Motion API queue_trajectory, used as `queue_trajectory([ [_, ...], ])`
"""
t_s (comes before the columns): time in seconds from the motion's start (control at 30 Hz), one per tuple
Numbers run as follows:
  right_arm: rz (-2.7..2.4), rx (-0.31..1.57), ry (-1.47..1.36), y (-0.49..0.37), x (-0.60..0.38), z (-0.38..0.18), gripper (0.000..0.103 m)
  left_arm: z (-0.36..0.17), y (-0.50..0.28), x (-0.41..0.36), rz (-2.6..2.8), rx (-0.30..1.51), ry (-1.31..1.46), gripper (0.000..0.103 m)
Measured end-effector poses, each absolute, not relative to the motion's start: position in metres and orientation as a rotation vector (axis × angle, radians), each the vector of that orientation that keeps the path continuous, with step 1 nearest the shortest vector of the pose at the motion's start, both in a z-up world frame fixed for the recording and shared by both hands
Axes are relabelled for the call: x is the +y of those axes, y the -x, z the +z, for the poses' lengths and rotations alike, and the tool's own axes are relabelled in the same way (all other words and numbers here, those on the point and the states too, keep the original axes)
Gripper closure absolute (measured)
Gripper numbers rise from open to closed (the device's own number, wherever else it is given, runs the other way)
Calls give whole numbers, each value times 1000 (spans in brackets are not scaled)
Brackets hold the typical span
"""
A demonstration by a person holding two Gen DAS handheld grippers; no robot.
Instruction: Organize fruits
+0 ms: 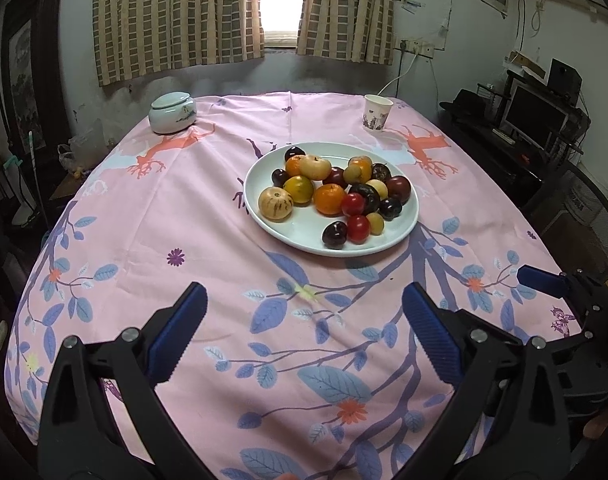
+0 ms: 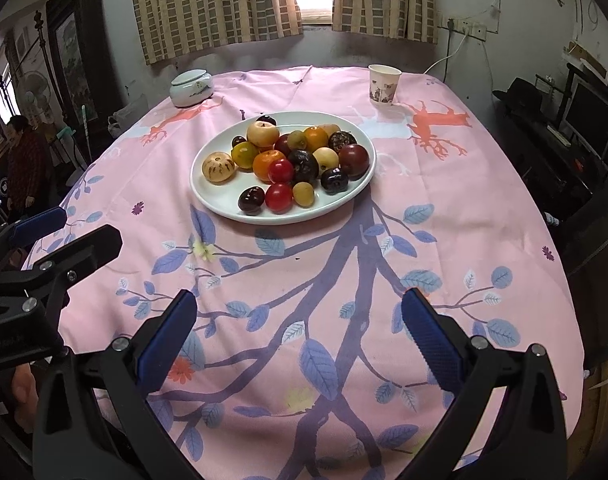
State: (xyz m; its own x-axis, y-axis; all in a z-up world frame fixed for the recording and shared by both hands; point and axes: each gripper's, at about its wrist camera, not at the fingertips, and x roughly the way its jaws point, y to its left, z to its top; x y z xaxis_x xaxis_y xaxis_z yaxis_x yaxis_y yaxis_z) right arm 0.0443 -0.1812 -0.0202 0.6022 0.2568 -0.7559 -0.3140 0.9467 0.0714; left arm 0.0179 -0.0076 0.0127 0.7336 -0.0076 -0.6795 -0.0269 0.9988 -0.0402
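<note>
A white plate (image 1: 400, 236) (image 2: 219, 204) sits past the middle of the pink tablecloth, heaped with several fruits: oranges (image 1: 330, 199) (image 2: 268, 164), red tomatoes (image 1: 358, 229) (image 2: 279, 197), dark plums (image 1: 334, 234) (image 2: 251, 200) and a pale striped fruit (image 1: 275, 203) (image 2: 218, 166). My left gripper (image 1: 304, 300) hovers open over the near cloth, well short of the plate, nothing between its blue pads. My right gripper (image 2: 299, 308) is likewise open and empty. Each gripper shows at the edge of the other's view: right fingers (image 1: 544, 280), left fingers (image 2: 39, 222).
A lidded white ceramic jar (image 1: 172, 113) (image 2: 191, 88) stands at the far left of the table, a paper cup (image 1: 376, 113) (image 2: 384, 85) at the far right. Curtains and a window lie behind. A desk with a monitor (image 1: 532, 116) is right; a person (image 2: 21, 160) stands far left.
</note>
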Motion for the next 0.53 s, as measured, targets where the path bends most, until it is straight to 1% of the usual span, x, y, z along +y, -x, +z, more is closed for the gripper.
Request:
queue_trajectory([
  [0.23, 340, 869, 80, -47, -176, -21, 1, 16, -21, -9, 16, 724, 22, 2],
  [0.53, 338, 872, 74, -49, -174, -22, 1, 10, -27, -5, -17, 768, 71, 2],
])
